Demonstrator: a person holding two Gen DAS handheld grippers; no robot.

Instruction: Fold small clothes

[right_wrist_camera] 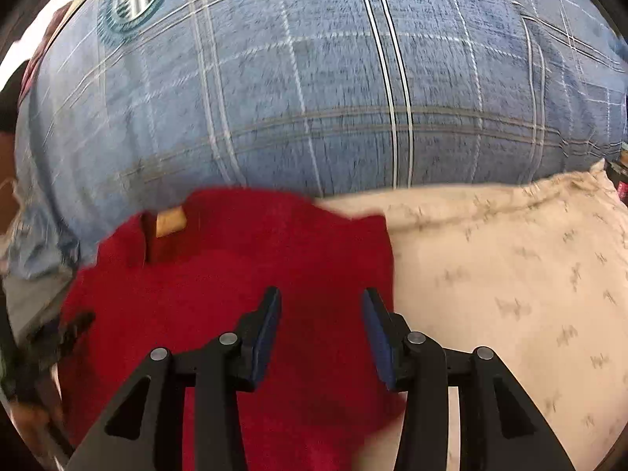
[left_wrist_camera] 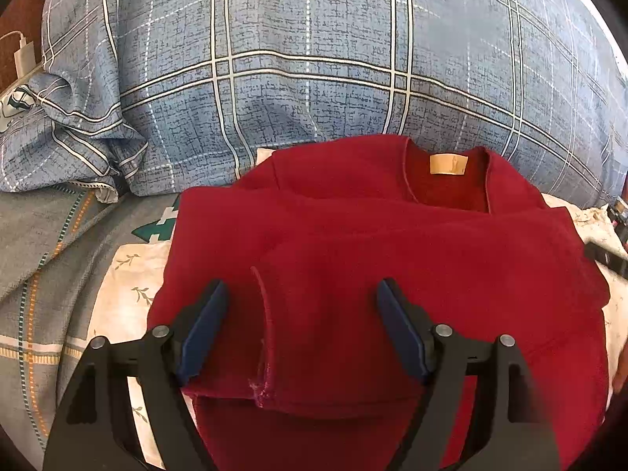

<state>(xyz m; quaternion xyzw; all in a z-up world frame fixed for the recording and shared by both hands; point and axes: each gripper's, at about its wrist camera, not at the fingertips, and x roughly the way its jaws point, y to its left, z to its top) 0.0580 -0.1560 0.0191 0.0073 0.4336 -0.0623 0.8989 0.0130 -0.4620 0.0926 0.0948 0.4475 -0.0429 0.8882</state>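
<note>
A small dark red top (left_wrist_camera: pixel 392 259) lies on a cream leaf-print cloth (left_wrist_camera: pixel 125 294), neck opening and tan label (left_wrist_camera: pixel 447 165) facing up at the far side. A sleeve or side flap is folded over its front, with a hem edge (left_wrist_camera: pixel 263 314) standing up. My left gripper (left_wrist_camera: pixel 302 294) is open just above the garment's near part, one finger on each side of that hem. My right gripper (right_wrist_camera: pixel 321 306) is open over the red top's (right_wrist_camera: pixel 235 282) right part, near its right edge. The right wrist view is motion-blurred. The tan label (right_wrist_camera: pixel 170 221) shows there at the left.
A large blue plaid pillow (left_wrist_camera: pixel 314 59) rises right behind the garment, also in the right wrist view (right_wrist_camera: pixel 314 98). A grey patterned bedsheet (left_wrist_camera: pixel 47 255) lies to the left. The cream cloth (right_wrist_camera: pixel 510 294) spreads to the right. A white charger (left_wrist_camera: pixel 21 55) sits far left.
</note>
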